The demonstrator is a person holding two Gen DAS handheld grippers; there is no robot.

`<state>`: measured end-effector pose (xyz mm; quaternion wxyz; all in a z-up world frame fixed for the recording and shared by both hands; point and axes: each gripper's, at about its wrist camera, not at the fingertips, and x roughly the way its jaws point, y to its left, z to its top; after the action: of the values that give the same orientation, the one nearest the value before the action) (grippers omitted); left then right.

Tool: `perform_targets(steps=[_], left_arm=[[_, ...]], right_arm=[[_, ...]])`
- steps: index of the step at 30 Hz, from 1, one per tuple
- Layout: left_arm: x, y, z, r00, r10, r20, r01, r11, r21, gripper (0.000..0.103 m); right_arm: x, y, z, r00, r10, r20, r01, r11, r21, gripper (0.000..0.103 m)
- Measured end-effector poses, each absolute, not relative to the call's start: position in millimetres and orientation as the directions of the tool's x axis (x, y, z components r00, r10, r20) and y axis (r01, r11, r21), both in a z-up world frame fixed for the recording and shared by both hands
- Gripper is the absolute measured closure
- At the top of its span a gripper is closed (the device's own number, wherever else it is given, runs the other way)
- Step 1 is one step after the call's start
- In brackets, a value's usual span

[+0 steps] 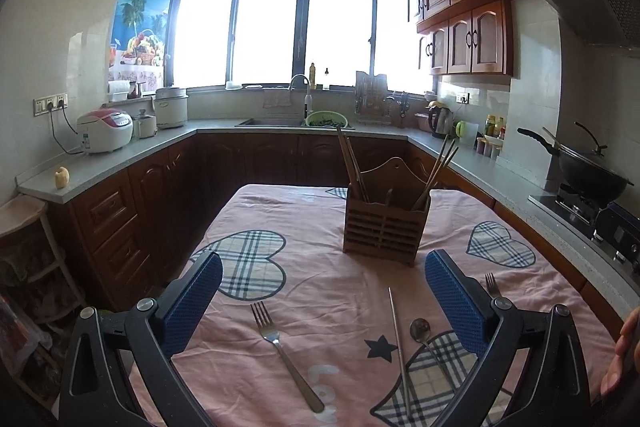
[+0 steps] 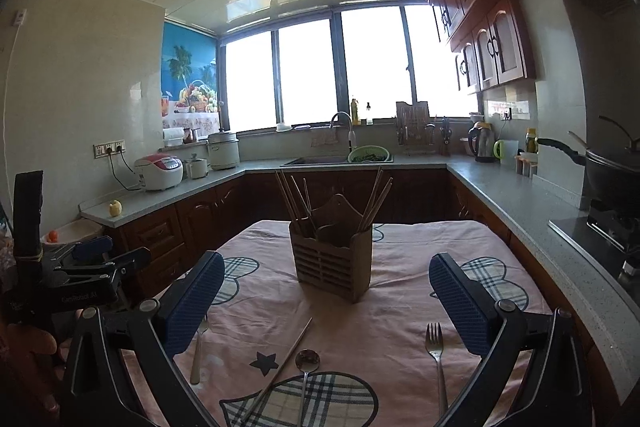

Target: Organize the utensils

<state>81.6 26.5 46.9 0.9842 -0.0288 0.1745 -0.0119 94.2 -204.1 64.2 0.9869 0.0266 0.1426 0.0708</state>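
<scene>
Left gripper (image 1: 323, 294): we hold it spread wide with nothing between its blue pads (image 1: 192, 307), hanging above the tablecloth on our side of the wooden caddy.
Left fork (image 1: 285, 353): we see it flat on the pink tablecloth (image 1: 312, 267), in front of the wooden caddy and to its left, tines toward the caddy.
Wooden caddy (image 1: 385, 223): we find it upright on the cloth, our landmark, with brown chopsticks (image 1: 352, 167) leaning in its left and right compartments.
Steel chopsticks (image 1: 400, 347): we see them lying in front of the caddy, just beside the spoon; whether they touch we cannot tell.
Spoon (image 1: 425, 337): it lies in front of the caddy, bowl toward it.
Right fork (image 2: 437, 359): it rests in front of the caddy and to its right, tines toward it.
Right gripper (image 2: 326, 301): we hold it equally wide apart and empty, facing the caddy, with the steel chopsticks and spoon below the gap.
</scene>
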Motion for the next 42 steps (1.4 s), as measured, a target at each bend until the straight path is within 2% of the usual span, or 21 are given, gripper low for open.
perform_targets(steps=[6, 13, 27, 42], left_arm=[[57.0, 19.1, 3.9, 0.94, -0.012, -0.341, -0.005, 0.999, -0.049, 0.001], [46.2, 13.7, -9.6, 0.937, 0.02, -0.348, -0.03, 0.999, -0.022, 0.001], [40.2, 10.4, -21.3, 0.919, 0.064, -0.388, -0.061, 0.998, 0.019, 0.001], [34.0, 11.2, -23.2, 0.925, 0.062, -0.374, -0.058, 0.998, 0.024, 0.001]], right_arm=[[70.7, -197.6, 24.0, 0.969, 0.081, -0.232, -0.068, 0.996, 0.063, 0.0], [62.3, -192.8, -18.4, 0.96, 0.059, -0.272, -0.046, 0.997, 0.055, 0.0], [44.5, -196.0, -33.2, 0.954, 0.042, -0.297, -0.026, 0.998, 0.056, 0.0], [37.3, -201.2, -35.8, 0.96, 0.044, -0.277, -0.023, 0.997, 0.079, 0.0]])
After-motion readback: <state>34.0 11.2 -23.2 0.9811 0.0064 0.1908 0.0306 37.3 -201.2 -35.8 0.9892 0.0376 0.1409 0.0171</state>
